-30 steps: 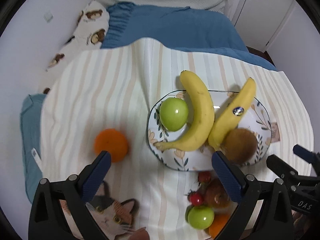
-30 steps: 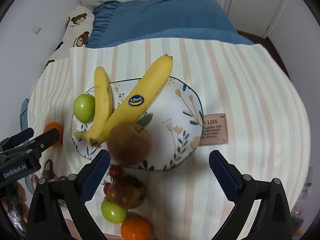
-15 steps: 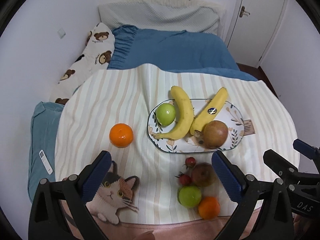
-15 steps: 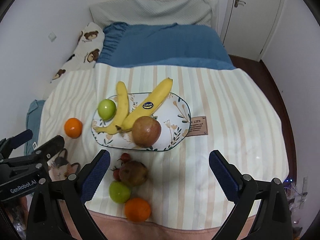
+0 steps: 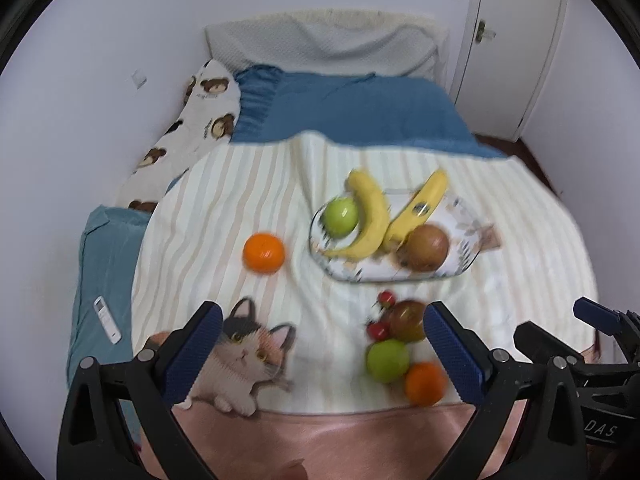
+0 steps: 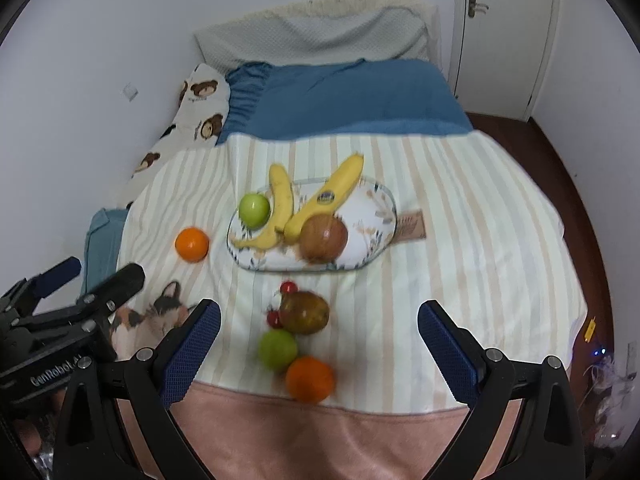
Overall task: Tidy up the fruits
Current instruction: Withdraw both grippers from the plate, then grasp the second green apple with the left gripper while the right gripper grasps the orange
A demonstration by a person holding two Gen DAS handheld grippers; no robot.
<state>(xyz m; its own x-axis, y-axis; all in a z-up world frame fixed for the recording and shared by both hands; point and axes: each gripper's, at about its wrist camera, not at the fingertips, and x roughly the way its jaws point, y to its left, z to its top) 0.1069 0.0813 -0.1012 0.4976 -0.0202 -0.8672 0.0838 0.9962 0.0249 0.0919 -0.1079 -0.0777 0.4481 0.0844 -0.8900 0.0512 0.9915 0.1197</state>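
Observation:
A floral plate on the striped blanket holds a green apple, two bananas and a reddish-brown apple. A lone orange lies left of the plate. Near the front edge lie two small red fruits, a brown pear, a green apple and an orange. My left gripper and right gripper are open, empty, held well above the bed's front edge.
The striped blanket has a cat print at front left and a pink border. Behind are a blue cover, a bear-print pillow and a grey pillow. A remote lies at left. Wall at left, door at back right.
Both grippers have pulled back and up from the plate, so the fruit looks smaller and the whole bed shows. The fruit has not moved. Both stayed open.

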